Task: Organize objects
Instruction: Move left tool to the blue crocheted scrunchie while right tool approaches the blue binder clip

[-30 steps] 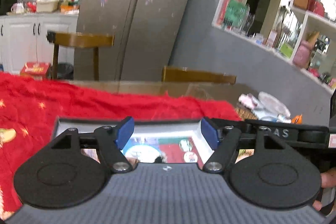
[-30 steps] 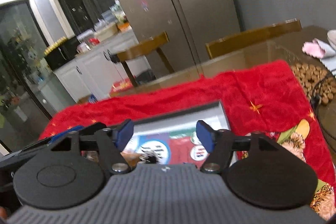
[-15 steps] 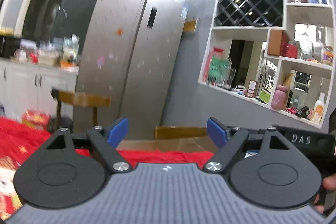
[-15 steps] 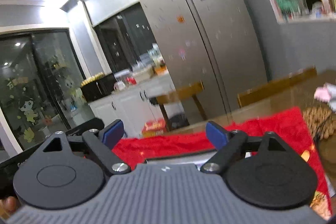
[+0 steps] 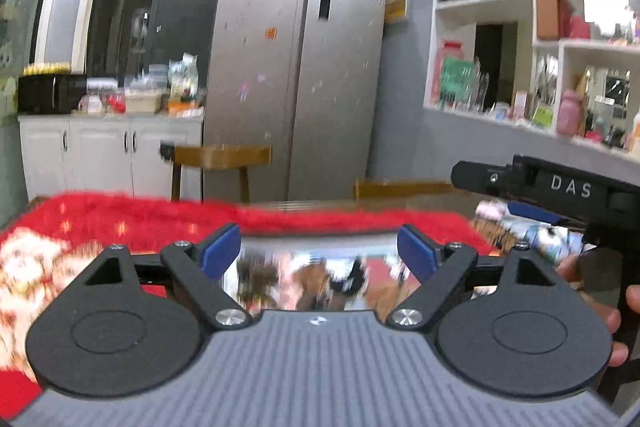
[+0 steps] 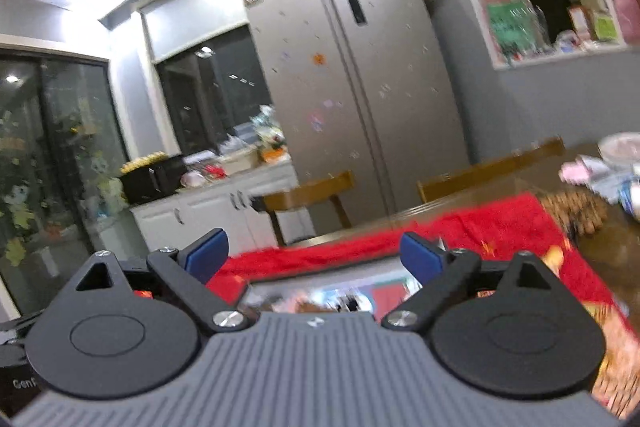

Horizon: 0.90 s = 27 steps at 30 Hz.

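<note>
A shallow silver-rimmed box [image 5: 312,267] with blurred colourful contents lies on a red cloth [image 5: 140,223]. My left gripper [image 5: 318,253] hovers over its near edge, blue pads wide apart, jaws opening, nothing between them. At the right of the left wrist view, a hand [image 5: 616,315] holds my right gripper [image 5: 504,195]. In the right wrist view the same box [image 6: 320,287] sits just below my right gripper [image 6: 314,254], whose jaws are also opening with nothing between them. The red cloth [image 6: 500,227] spreads beyond it.
A woven mat [image 6: 572,211] and crumpled wrappers [image 6: 588,167] lie on the table at the far right. Wooden chairs [image 5: 222,157] [image 6: 488,167] stand behind the table, before a steel fridge [image 5: 296,75]. Wall shelves [image 5: 560,67] are at right, white cabinets [image 5: 108,151] at left.
Both grippers' jaws have widened. Both views lifted off the box toward the fridge, then dipped so the box shows again at the lower edge. The box stays on the cloth.
</note>
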{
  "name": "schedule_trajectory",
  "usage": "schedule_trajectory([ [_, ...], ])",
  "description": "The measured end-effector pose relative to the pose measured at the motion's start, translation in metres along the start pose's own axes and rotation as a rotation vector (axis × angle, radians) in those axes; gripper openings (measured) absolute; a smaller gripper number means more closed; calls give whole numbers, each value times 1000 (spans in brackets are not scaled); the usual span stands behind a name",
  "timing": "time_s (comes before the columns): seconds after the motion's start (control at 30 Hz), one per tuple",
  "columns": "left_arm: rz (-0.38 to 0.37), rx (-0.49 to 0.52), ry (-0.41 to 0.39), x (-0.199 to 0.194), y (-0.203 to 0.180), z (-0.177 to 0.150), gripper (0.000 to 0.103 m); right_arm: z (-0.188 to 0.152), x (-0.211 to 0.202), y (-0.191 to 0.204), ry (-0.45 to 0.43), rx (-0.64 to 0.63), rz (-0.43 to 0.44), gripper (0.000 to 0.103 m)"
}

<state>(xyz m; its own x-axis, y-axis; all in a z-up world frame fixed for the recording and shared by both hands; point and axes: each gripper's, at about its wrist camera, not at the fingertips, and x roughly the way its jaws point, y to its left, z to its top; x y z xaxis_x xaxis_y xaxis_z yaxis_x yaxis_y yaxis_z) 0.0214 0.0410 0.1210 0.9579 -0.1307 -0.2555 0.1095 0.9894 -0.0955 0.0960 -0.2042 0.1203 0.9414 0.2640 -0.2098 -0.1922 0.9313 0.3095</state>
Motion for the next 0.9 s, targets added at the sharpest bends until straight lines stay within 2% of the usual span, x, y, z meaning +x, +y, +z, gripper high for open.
schedule_trajectory([
  [0.1,15,-42,35,17,15,-28,88,-21,9,-3,11,-63,-82,97],
  [0.2,4,-34,75,25,20,-47,88,-34,15,-1,21,-72,-109,97],
  [0.3,42,36,108,34,15,-65,88,-43,22,-4,65,-31,-74,97],
  [0.43,85,100,178,54,12,-81,89,-56,30,0,119,-74,-81,95],
  [0.5,68,81,223,64,15,-86,89,-63,34,1,163,-73,-48,94],
  [0.7,68,25,292,83,26,-95,88,-87,53,5,349,-59,22,90],
  [0.9,78,-5,338,93,32,-101,87,-99,57,1,399,-47,-1,90],
])
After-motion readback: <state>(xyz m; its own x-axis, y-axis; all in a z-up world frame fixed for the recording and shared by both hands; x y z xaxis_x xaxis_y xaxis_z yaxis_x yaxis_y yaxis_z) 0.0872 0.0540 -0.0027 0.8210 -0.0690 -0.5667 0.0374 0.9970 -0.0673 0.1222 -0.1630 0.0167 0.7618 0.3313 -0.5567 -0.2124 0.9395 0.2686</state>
